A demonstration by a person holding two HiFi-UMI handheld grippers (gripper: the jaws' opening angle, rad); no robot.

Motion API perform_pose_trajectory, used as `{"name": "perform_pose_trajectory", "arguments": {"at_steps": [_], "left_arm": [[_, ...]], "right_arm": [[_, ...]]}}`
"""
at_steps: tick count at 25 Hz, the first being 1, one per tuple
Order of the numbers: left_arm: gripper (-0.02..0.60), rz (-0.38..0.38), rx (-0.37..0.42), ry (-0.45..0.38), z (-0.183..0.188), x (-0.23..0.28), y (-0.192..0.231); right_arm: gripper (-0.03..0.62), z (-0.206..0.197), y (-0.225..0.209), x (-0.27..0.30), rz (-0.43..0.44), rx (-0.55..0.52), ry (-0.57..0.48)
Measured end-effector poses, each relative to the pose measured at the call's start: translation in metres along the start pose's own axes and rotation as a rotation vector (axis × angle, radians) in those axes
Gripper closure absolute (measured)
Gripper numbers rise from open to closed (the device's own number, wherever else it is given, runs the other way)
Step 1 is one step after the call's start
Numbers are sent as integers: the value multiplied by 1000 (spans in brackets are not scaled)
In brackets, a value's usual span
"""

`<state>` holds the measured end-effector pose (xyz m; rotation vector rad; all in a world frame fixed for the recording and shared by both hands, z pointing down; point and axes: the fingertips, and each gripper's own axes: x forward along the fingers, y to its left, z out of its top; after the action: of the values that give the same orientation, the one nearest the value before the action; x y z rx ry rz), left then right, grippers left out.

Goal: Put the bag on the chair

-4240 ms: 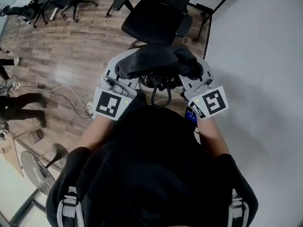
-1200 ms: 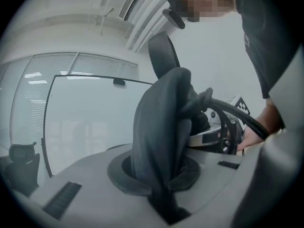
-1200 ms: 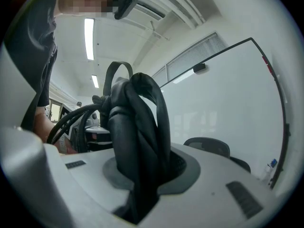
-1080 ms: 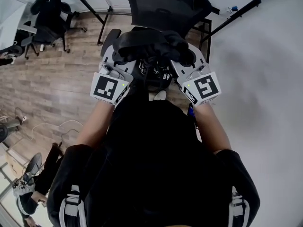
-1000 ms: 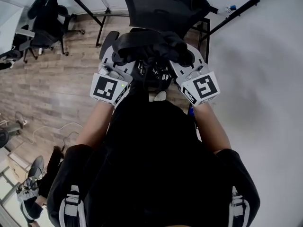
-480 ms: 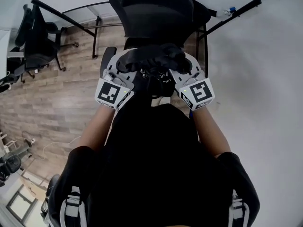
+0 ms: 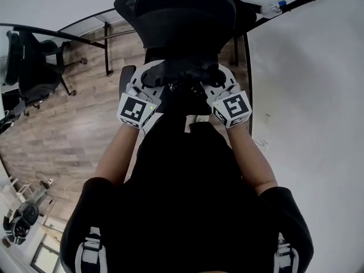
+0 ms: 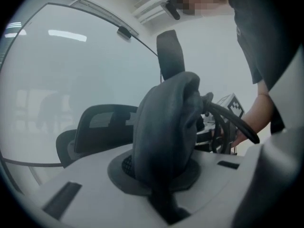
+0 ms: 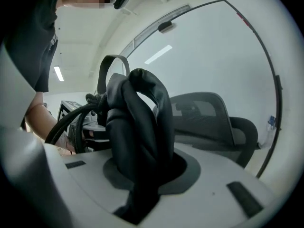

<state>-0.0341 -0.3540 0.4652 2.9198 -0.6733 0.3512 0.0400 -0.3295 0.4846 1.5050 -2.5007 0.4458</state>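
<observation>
Left tongs (image 8: 164, 177), nearly closed, pinch a thick fold of a black bag (image 8: 166, 118); the fabric fills the gap between the jaws. Right tongs (image 9: 142, 179) do the same on the bag's other side, clamped on a twisted bunch of the same dark material. A black strap (image 8: 232, 125) loops loose between the two grippers.

In the head view, the bag hangs between both grippers, directly in front of the person. It is above the seat area of a black mesh-backed office chair (image 7: 185, 10). The bag hides the seat, so whether it touches yet cannot be told. An armrest (image 7: 128, 75) shows just beside the left gripper. Wood floor (image 7: 68, 129) lies to the left, with another chair (image 7: 34, 67) well apart.

The step in hand appears to be lowering the bag onto the seat. To do it well, bring both sides down level, centred between the armrests and back from the front edge. Neither pair should open until the seat carries the weight. Then draw back clear of the strap.
</observation>
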Motion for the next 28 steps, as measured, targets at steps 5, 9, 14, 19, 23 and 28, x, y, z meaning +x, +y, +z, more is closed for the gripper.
{"name": "perform_pose_trajectory", "arguments": {"at_steps": [5,9,14,19,23,28], "left_arm": [[541,-51,-20,79,-44,30,18],[541,-78,-41,109,-72,51,30],[543,-97,-74,155,-107,79,42],[543,-120,-99,214,-143,99,53],[543,-137,-104,249,-165,110,61],[543,-159,-125,304,-195,130,73]], "right_arm": [[516,-41,-25,29,-51,46,68],[516,-70,-42,49,-86,97,105],[516,-103,-66,68,-114,125,140],[516,-137,-81,91,-122,166,205],[516,-157,-91,106,-129,190,243],[516,-189,-105,124,-139,266,283]]}}
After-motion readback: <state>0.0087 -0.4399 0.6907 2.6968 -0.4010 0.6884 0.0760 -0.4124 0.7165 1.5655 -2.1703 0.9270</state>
